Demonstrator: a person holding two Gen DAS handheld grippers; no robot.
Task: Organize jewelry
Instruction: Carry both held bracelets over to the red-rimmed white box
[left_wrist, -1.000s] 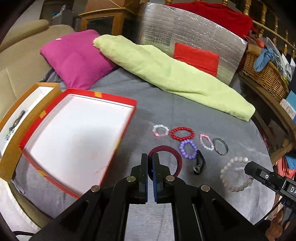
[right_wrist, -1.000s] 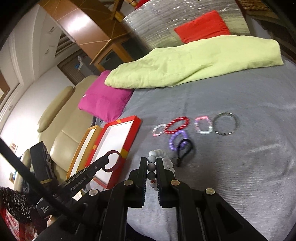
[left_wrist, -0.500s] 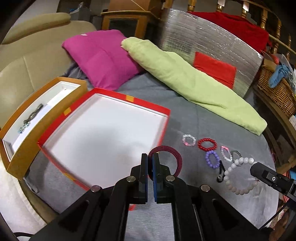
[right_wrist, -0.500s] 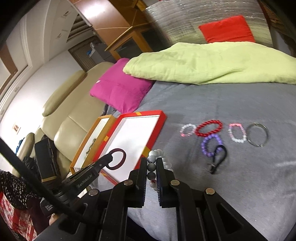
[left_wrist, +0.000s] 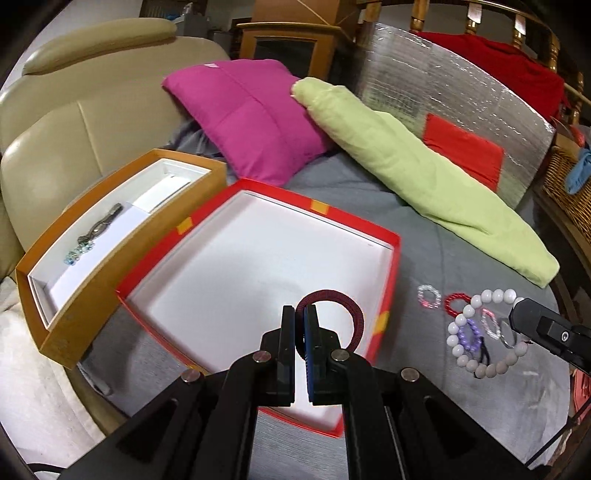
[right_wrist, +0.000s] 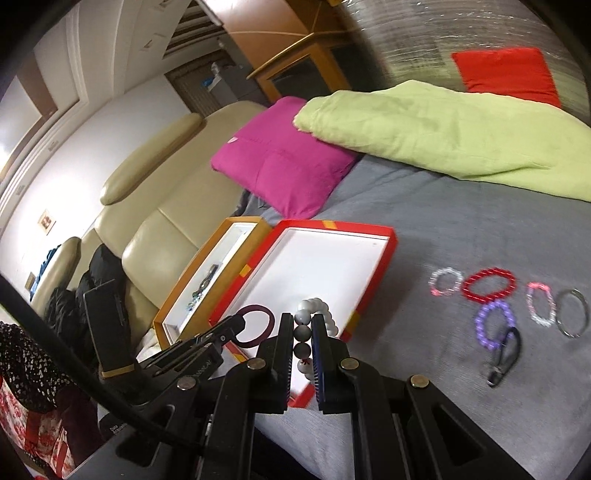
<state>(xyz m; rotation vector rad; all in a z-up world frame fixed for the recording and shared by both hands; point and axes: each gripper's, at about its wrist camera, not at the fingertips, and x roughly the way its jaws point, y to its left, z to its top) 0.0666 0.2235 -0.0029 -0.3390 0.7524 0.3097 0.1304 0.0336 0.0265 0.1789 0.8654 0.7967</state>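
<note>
- Left claw (left_wrist: 300, 317) is clamped on a dark maroon braided bracelet (left_wrist: 347, 306), held above the white floor of a shallow red box (left_wrist: 391, 258) with small orange tabs on its rim.
- Right claw (right_wrist: 303, 332) is closed on a bracelet of large white beads (right_wrist: 314, 308), held over the near right corner of the red box; one bead between the fingers carries a small red mark, too small to read.
- The body of the left claw, seen in the right wrist view, bears white lettering that is too blurred to read.
- Beside the red box, touching its left side, stands an orange box (left_wrist: 122, 243) with a white lining; a metal chain with pale blue beads (left_wrist: 94, 234) lies inside it.
- On the grey cloth (right_wrist: 461, 229) to the right of the red box lie a clear-and-pink bead bracelet (right_wrist: 445, 281), a red bead bracelet (right_wrist: 487, 284), a purple bead bracelet (right_wrist: 493, 323), a pink-and-white bracelet (right_wrist: 540, 302), a thin silver bangle (right_wrist: 572, 312) and a black loop with a clasp (right_wrist: 506, 354).
- At the far side of the cloth rest a magenta cushion (left_wrist: 251, 118) and a folded lime-green blanket (left_wrist: 424, 181), with a silver quilted panel (left_wrist: 461, 96) bearing a red patch behind them.
- A beige leather sofa (left_wrist: 74, 107) stands to the left, a wooden cabinet (left_wrist: 288, 40) behind, and a wicker basket (left_wrist: 569, 188) at the right edge.
</note>
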